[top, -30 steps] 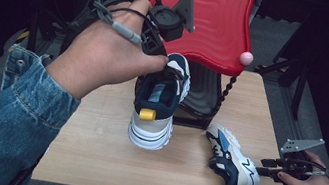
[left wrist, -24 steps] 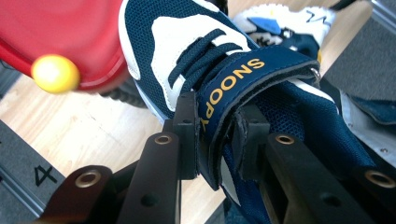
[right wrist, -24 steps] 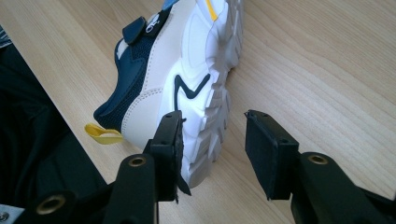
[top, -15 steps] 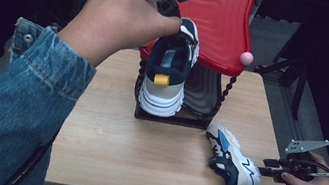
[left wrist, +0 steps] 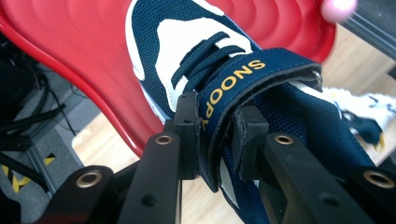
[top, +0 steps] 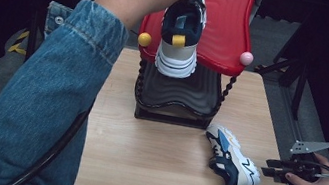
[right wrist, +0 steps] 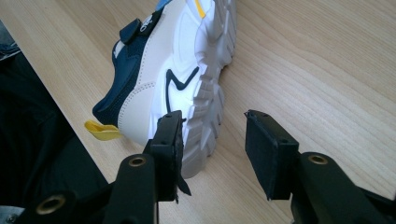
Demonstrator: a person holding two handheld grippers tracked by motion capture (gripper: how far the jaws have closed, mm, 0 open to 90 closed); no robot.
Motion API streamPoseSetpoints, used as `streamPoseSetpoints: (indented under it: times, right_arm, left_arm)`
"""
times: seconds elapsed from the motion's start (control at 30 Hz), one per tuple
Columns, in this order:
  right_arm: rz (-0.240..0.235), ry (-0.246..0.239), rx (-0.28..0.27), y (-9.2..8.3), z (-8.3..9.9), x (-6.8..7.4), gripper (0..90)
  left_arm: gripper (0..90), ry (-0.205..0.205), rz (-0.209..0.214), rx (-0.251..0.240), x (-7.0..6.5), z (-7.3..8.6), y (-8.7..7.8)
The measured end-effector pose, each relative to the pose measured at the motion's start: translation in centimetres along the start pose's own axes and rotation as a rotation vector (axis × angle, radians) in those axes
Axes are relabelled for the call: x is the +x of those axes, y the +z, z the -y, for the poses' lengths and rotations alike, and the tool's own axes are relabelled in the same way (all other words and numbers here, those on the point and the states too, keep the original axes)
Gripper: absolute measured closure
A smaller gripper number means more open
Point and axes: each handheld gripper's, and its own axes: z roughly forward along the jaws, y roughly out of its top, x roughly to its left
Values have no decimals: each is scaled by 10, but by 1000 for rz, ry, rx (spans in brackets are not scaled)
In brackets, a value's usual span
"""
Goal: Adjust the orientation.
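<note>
While held aloft: the navy-and-white child's sneaker with a yellow heel tab (top: 181, 34) hangs at top centre of the high view, heel toward the camera, in front of the wavy red plastic upper shelf (top: 226, 27).
Left gripper (left wrist: 215, 135): jaws clamped on the navy "SNOOPY" strap (left wrist: 236, 91) across that sneaker's top.
Right gripper (right wrist: 212, 140): jaws apart, holding nothing, at the lower right of the high view.
Second matching sneaker (top: 232, 159): lies on its side just left of the right gripper, its sole beside the left jaw in the right gripper view.
Surface: light wooden table (top: 142, 154).
Rack base: black ribbed tray (top: 176, 99) under the red shelf.
Room: dark surroundings.
</note>
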Motion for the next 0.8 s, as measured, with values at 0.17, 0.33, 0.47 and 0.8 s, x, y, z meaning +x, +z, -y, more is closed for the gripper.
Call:
streamPoseSetpoints:
  times: [0.17, 0.33, 0.47, 0.8]
  right_arm:
    - [-7, 14, -3, 0, 4, -3, 577]
    - [-5, 25, -2, -1, 7, -4, 577]
    - [-4, 31, 4, 0, 7, -4, 576]
    - [-7, 33, 15, 6, 9, -6, 575]
  left_arm:
    - [755, 5, -44, 4, 7, -17, 7]
    - [759, 41, -113, 9, 11, -32, 17]
    - [764, 34, -125, -9, 18, -38, 26]
    - [773, -3, -154, -59, 23, -47, 39]
